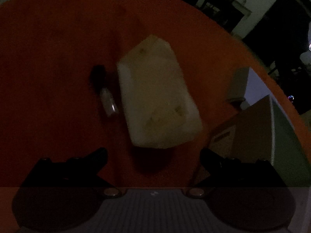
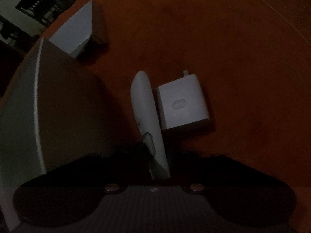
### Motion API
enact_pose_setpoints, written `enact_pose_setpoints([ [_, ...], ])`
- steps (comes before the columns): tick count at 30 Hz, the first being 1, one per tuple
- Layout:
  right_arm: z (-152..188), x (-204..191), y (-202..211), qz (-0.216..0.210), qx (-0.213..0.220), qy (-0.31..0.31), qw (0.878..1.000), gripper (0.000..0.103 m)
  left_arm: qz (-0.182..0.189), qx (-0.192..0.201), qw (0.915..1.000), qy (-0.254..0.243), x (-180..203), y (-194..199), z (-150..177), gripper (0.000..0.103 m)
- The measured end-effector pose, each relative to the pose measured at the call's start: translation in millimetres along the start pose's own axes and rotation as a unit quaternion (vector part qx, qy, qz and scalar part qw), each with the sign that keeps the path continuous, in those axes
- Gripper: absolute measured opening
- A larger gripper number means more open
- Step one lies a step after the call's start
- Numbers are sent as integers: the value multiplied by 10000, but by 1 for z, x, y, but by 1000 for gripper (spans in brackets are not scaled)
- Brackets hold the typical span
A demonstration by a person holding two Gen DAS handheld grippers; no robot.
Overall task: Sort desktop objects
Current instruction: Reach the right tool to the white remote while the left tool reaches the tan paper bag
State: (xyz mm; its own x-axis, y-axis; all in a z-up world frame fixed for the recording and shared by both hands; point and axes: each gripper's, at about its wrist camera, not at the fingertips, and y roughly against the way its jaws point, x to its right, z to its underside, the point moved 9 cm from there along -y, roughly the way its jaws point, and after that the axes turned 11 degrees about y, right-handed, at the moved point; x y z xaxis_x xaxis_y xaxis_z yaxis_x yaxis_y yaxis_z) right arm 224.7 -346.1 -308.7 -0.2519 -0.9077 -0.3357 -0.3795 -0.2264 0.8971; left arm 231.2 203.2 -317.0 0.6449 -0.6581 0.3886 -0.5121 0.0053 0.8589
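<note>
Dim light over an orange counter (image 1: 48, 58). The left gripper (image 1: 153, 155) hangs with jaws wide apart and nothing between them — just ahead lie a pale tissue pack (image 1: 155, 97) and, left of it, a small black-capped vial (image 1: 106, 95). The right gripper (image 2: 159, 167) is clamped on a white remote-like stick (image 2: 145, 112); a white charger (image 2: 182, 103) touches its right side. An open box (image 2: 58, 97) sits left, its contents unreadable.

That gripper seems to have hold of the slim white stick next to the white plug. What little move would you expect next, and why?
Probably a short lift straight up. The right gripper looks shut on the near end of the white stick, which lies right beside the charger plug on the red tabletop; rising first should avoid dragging the plug along.
</note>
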Motion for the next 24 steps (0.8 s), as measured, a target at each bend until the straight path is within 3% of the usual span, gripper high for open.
enact_pose_setpoints([
  [3,-7,-6,16,118,211,213,9995,18,37,-57,9999,148,-2,1,2,102],
  [7,-13,-17,36,527,460,820,9942,17,-78,203,9995,245,-7,8,-7,102],
  [10,-9,-17,37,760,254,1181,9898,18,-75,187,9994,266,-7,8,-8,102],
  [17,-13,0,24,496,-6,970,9940,23,-190,421,9985,289,-13,14,-18,102],
  [19,-11,6,15,409,-51,787,9960,39,-45,500,9980,372,-12,15,-25,102],
  [22,-14,15,-3,226,-57,503,9985,40,251,615,9963,540,-8,14,-36,102],
  [24,-15,19,-7,125,3,378,9992,39,246,734,9953,589,-7,11,-45,102],
])
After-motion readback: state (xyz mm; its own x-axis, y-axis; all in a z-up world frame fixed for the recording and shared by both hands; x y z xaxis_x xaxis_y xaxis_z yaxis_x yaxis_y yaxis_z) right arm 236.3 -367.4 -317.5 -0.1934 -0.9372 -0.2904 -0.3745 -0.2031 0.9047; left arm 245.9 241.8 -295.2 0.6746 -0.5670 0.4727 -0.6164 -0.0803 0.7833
